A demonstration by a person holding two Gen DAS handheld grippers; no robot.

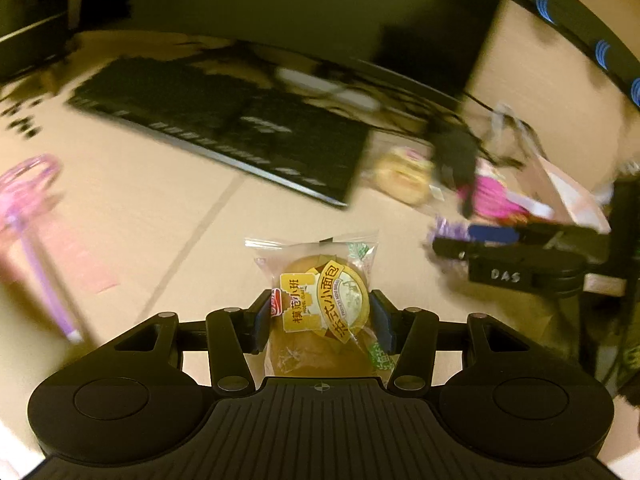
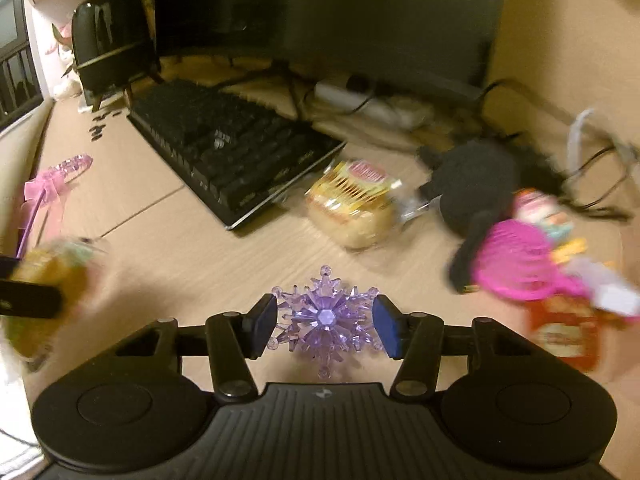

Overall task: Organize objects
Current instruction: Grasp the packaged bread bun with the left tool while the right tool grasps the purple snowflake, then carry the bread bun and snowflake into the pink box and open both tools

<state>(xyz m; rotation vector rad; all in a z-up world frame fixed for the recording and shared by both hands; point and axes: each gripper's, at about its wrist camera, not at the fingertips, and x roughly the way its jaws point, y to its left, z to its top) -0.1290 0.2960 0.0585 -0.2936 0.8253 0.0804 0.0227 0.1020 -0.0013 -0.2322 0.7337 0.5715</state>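
My left gripper (image 1: pixel 320 320) is shut on a small bread in a clear wrapper with a yellow label (image 1: pixel 316 280), its blue pads pressing both sides above the light wooden desk (image 1: pixel 160 208). That bread and the left gripper show blurred at the left edge of the right wrist view (image 2: pixel 44 280). My right gripper (image 2: pixel 326 320) is shut on a purple crystal snowflake (image 2: pixel 324 312), the pads touching its outer spikes just over the desk (image 2: pixel 200 264). In the left wrist view the right gripper (image 1: pixel 452 240) shows at the right with a bit of purple at its tips.
A black keyboard (image 2: pixel 232 152) lies ahead below a dark monitor (image 2: pixel 360 20). Another wrapped bread (image 2: pixel 352 208), a black fuzzy object (image 2: pixel 476 184), a pink mesh item (image 2: pixel 516 260) and a red packet (image 2: pixel 564 332) crowd the right. A pink wand (image 2: pixel 52 184) lies at the left.
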